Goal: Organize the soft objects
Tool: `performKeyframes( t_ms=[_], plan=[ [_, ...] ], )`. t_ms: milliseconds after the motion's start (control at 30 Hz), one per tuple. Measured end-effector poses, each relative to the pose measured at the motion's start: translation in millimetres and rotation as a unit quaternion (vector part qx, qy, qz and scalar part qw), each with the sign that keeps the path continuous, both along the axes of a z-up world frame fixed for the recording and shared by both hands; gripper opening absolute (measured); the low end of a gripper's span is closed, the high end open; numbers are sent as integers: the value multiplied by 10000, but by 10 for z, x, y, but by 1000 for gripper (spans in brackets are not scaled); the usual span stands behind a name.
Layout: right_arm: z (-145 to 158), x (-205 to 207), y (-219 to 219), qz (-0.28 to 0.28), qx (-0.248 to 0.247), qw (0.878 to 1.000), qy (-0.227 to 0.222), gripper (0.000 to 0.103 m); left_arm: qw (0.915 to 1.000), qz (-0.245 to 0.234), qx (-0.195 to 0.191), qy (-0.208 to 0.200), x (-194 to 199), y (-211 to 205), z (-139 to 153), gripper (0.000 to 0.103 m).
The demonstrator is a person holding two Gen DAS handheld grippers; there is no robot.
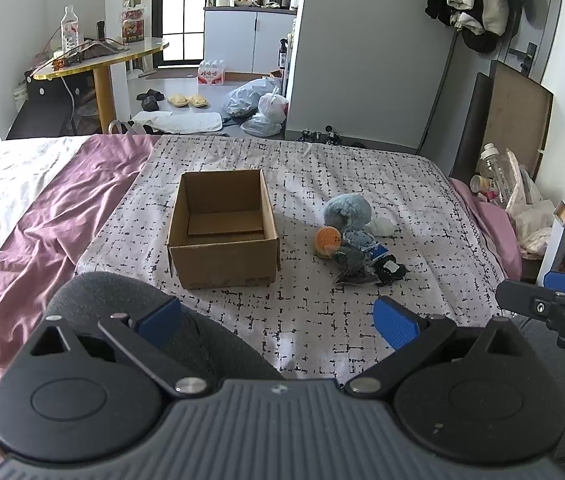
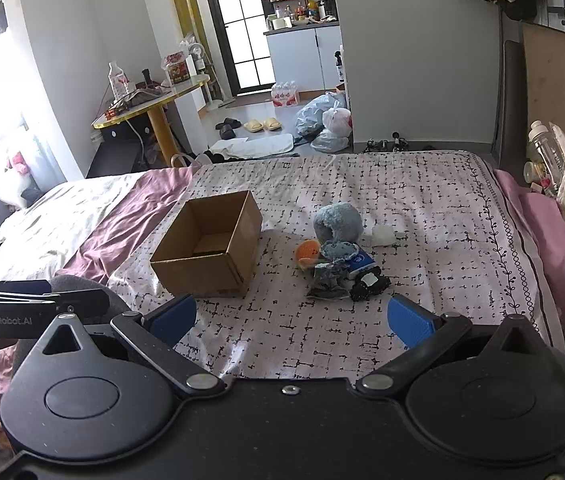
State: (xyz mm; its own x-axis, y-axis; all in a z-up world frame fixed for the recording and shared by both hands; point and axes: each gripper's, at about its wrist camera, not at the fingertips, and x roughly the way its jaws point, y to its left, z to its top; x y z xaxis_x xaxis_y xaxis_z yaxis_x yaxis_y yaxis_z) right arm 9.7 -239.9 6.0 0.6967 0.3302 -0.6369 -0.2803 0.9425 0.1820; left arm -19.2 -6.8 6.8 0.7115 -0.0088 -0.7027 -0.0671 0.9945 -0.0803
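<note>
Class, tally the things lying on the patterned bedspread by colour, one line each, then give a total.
Brown: 1, box
Blue: 2, fluffy toy, small toy
Orange: 1, ball
Black: 1, toy
White: 1, lump
Total: 6

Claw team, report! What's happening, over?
Left claw and right claw open, empty. Soft toy pile beside empty brown cardboard box. Path clear.

Bed inventory: one box, one heap of soft things

One open cardboard box [image 1: 222,232]; one blue plush toy [image 1: 347,210]; one orange ball [image 1: 327,239]; one white soft lump [image 1: 381,226]; one small black item [image 1: 390,269]; further blue-grey cloth pieces tangled together, number unclear. Two tools: left tool [image 1: 278,322], right tool [image 2: 288,320].
</note>
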Motion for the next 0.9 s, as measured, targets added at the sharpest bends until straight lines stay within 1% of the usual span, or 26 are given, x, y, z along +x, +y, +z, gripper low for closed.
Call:
performKeyframes(
  t_ms=[400,900],
  plan=[
    [27,-32,-18,-10,17,10000,-50,103,9999,-31,69,-86,-25,-38,55,102],
    [18,-61,-34,-93,-18,9999,-66,103,10000,-53,-25,-61,-40,-34,62,102]
  ],
)
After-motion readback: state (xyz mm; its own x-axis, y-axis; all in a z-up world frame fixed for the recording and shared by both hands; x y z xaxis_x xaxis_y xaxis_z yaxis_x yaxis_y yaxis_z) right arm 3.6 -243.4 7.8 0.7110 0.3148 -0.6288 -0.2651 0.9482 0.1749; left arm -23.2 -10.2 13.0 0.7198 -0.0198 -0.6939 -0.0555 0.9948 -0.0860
